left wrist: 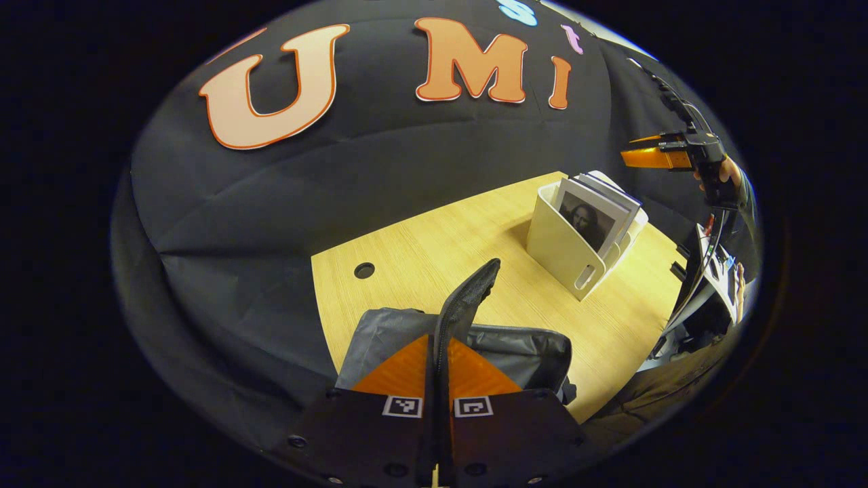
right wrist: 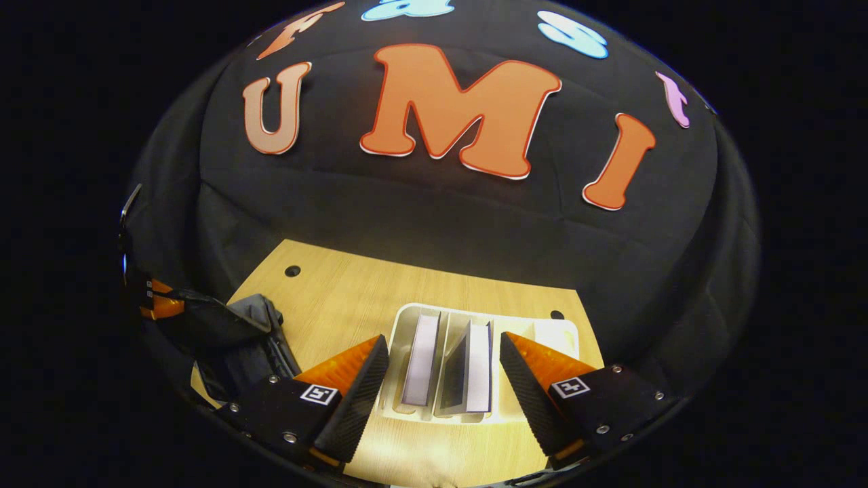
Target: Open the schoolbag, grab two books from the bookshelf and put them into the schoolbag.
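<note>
Standing over the wooden desk [right wrist: 352, 298], the right gripper [right wrist: 444, 379] hung with its jaws spread wide apart, nothing between them but air, and directly below and ahead of that gap sat the white bookshelf [right wrist: 556, 335], a small slotted file holder. Two books stood upright in its slots: one book with a pale lilac edge [right wrist: 420, 359] nearer the left finger, and a darker book with a white edge [right wrist: 468, 369] nearer the right finger, neither touched by the pads. Off beyond the left finger, at the desk's edge, lay the grey schoolbag [right wrist: 254, 318], with the other gripper showing at its flap. In the left gripper view, the left gripper [left wrist: 439, 366] had its jaws drawn together on a black strip of the schoolbag's flap [left wrist: 468, 295], which rose straight up out of the closed fingers and stood above them, tilted a little to the right. The schoolbag's grey body [left wrist: 522, 349] spread out just beyond and under the fingertips, resting on the desk [left wrist: 434, 251]. Farther ahead and to the right of those jaws stood the bookshelf [left wrist: 563, 247], with a book showing a portrait on its cover [left wrist: 588, 217] facing forward and more books stacked behind it. Above the shelf and well clear of it, the right gripper [left wrist: 644, 152] hovered, held in a person's hand [left wrist: 725, 173].
</note>
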The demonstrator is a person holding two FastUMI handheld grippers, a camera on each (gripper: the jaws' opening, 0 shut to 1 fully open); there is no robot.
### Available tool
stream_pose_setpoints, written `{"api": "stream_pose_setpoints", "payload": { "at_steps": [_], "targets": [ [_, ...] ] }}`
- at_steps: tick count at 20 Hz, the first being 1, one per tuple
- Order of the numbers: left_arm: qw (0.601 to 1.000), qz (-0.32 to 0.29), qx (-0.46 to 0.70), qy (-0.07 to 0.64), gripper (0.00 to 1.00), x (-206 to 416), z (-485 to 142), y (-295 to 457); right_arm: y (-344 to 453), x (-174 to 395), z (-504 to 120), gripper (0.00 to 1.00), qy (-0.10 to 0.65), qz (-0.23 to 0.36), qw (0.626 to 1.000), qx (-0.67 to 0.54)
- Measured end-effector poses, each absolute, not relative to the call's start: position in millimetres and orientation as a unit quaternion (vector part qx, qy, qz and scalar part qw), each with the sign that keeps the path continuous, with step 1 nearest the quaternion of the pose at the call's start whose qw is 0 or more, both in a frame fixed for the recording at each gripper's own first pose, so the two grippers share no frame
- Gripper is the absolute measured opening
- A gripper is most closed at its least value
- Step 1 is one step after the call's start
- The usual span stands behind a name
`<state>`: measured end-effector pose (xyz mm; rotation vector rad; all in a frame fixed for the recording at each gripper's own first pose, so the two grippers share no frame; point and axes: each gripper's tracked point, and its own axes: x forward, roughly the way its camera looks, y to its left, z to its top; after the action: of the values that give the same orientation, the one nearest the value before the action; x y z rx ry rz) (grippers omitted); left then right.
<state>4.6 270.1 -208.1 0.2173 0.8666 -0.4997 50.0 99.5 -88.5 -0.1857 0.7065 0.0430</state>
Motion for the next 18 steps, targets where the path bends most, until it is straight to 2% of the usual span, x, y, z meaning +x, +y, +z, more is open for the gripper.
{"api": "stream_pose_setpoints", "payload": {
  "at_steps": [1, 2, 9, 13, 14, 15, 18],
  "targets": [
    [0.871, -0.241, 0.11, 0.414, 0.07, 7.8, -206.9, 269.6, 98.6, 48.8, -91.4, 0.98, 0.361, 0.025, 0.928, -0.091],
    [0.868, -0.242, 0.12, 0.418, 0.03, 11.4, -207.2, 271.5, 100.9, 50.8, -92.8, 0.99, 0.372, 0.035, 0.923, -0.092],
    [0.861, -0.232, 0.14, 0.431, 0.03, 16.1, -204.6, 267.7, 111.6, 65.5, -142.9, 0.94, 0.486, 0.078, 0.867, -0.083],
    [0.859, -0.222, 0.139, 0.439, 0.03, 14.4, -206.3, 266.3, 109.8, 77.2, -171.2, 0.85, 0.53, 0.068, 0.841, -0.079],
    [0.859, -0.221, 0.139, 0.44, 0.03, 13.5, -205.5, 266.2, 108.9, 80.6, -177.1, 0.73, 0.54, 0.059, 0.837, -0.067],
    [0.86, -0.216, 0.146, 0.439, 0.03, 12.2, -205.5, 268.1, 116.0, 82.2, -181.4, 0.8, 0.548, 0.06, 0.834, -0.036],
    [0.859, -0.203, 0.158, 0.442, 0.03, 10.1, -209.4, 271.3, 112.1, 83.5, -192.8, 0.68, 0.569, 0.044, 0.821, -0.007]
  ]
}}
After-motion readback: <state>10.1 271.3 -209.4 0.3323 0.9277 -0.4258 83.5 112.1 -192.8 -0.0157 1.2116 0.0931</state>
